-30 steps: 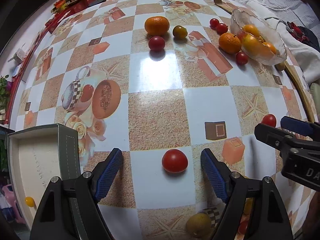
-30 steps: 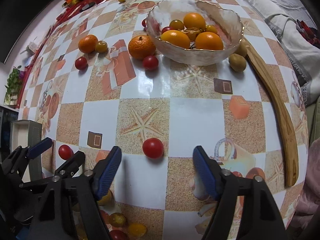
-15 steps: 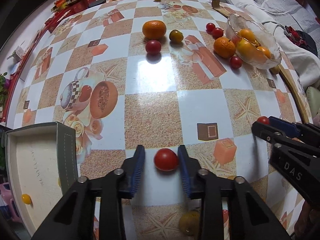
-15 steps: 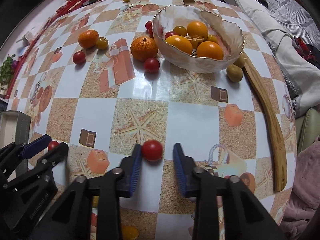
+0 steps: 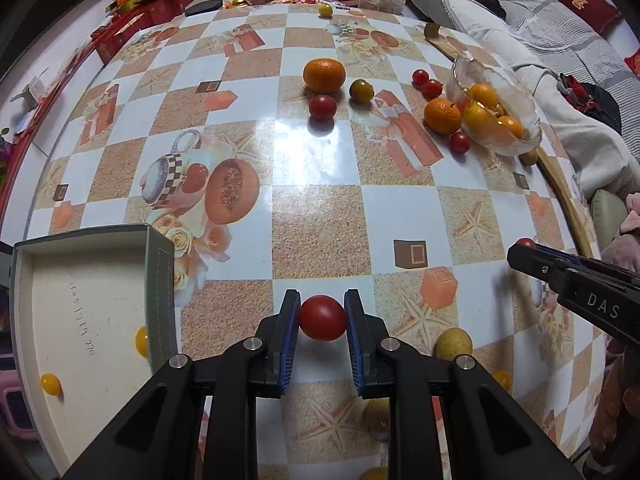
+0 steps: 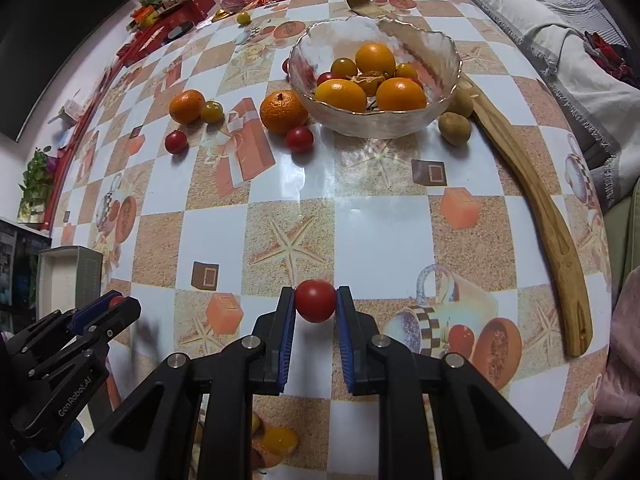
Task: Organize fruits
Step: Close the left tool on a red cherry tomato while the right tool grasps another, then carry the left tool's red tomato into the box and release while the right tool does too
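Note:
My left gripper (image 5: 322,307) has its blue pads pressed on both sides of a red cherry tomato (image 5: 322,319), the jaws still closing, low over the checked tablecloth. In the same way my right gripper (image 6: 315,293) is closing on a second red tomato (image 6: 315,302). Each gripper shows in the other's view: the right gripper (image 5: 520,249) at the right edge, the left gripper (image 6: 116,303) at the lower left. A glass bowl (image 6: 380,130) of oranges and small tomatoes stands at the far side. A mandarin (image 6: 284,112) and a red tomato (image 6: 299,139) lie beside it.
An open grey box (image 5: 160,280) at the near left holds two small yellow fruits (image 5: 51,384). Another mandarin (image 5: 324,75) and loose tomatoes (image 5: 322,106) lie mid-table. A curved wooden utensil (image 6: 540,216) runs along the right edge. Brownish fruits (image 5: 453,344) lie near my grippers. Packets crowd the far edge.
Both grippers went from wide open around their tomatoes to closed on them. The left gripper has drawn slightly up and back with its tomato.

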